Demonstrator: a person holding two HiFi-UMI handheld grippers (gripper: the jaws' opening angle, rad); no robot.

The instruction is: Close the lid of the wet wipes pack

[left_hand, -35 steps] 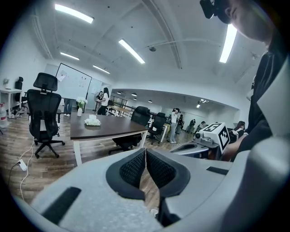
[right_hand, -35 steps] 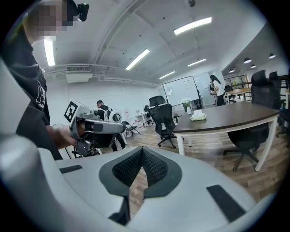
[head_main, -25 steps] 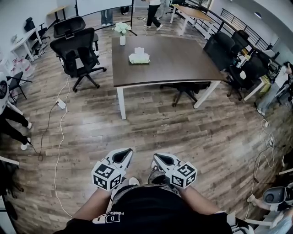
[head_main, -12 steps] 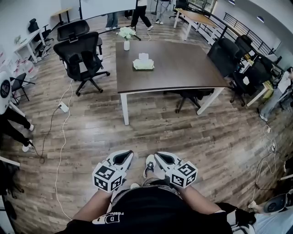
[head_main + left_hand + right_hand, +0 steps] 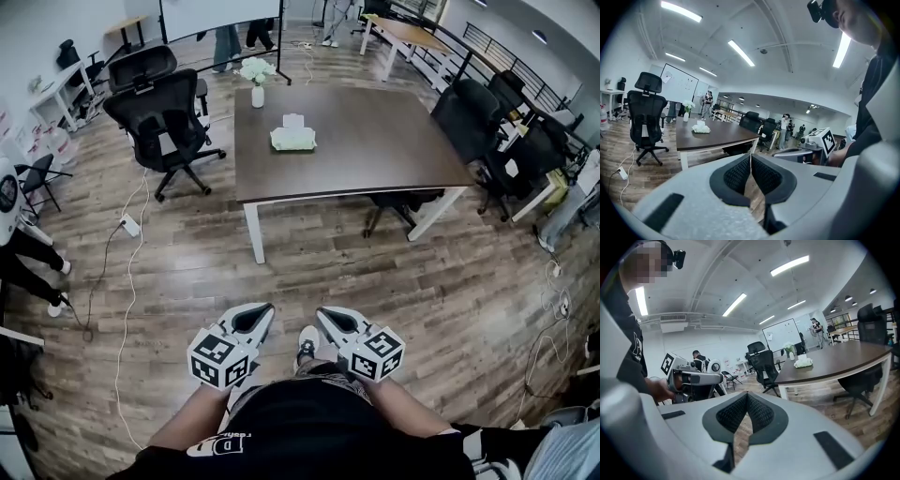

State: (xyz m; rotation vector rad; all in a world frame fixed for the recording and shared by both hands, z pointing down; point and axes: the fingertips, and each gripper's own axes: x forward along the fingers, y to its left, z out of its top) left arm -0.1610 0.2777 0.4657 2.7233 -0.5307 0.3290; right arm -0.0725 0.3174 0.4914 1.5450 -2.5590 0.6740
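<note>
While wipes pack [image 5: 292, 140] sits on table [image 5: 375, 141], L tongs [image 5: 263, 309] & R tongs [image 5: 322, 313] are closed, empty.

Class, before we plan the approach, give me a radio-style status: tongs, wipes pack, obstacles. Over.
Left tongs shut, empty; right tongs shut, empty, both held low. Wipes pack on far table, white flap up. Office chair beside table, off the path.

Open across bare floor [image 5: 319, 272] up to table [image 5: 375, 159] near edge. Free over most of tabletop, save wet wipes pack [image 5: 292, 139] and vase [image 5: 257, 91] toward far-left. Blocked at left by office chair [image 5: 159, 117], at right by chairs [image 5: 464, 108]; prob. a tucked chair [image 5: 392, 202] under near-right side. Power strip [image 5: 128, 225] on floor, left.
</note>
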